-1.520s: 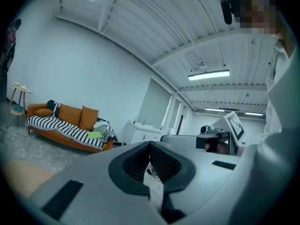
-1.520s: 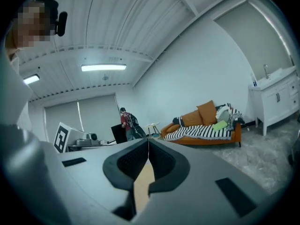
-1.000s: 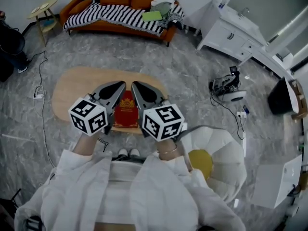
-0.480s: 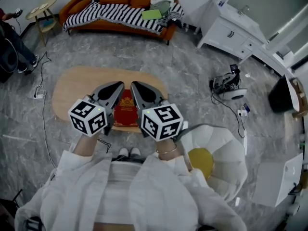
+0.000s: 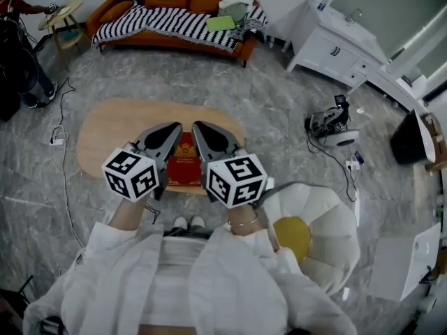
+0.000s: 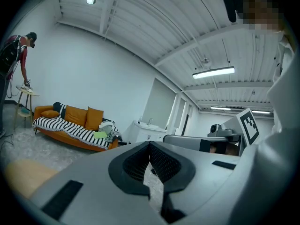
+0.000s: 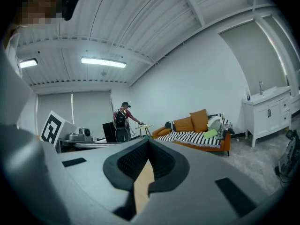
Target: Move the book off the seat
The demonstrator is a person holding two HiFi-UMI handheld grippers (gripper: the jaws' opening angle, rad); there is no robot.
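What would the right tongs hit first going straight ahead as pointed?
Probably nothing near: the right tongs point out over the wooden table and the way looks free. Far ahead stands the side table; depth unclear.

book [image 5: 184, 165] sides hidden under left tool [image 5: 172, 128] and right tool [image 5: 198, 126], cover print unreadable; person [image 5: 19, 65] at 10 o'clock cut off by frame edge.

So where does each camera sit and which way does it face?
Head view: on the head, steeply down at book on table; left gripper, right gripper, sleeves show.
Left gripper view: on left gripper, level along shut jaws toward sofa; right gripper at right.
Right gripper view: on right gripper, level along shut jaws toward sofa; left gripper at left.
Shared: all see the sofa.
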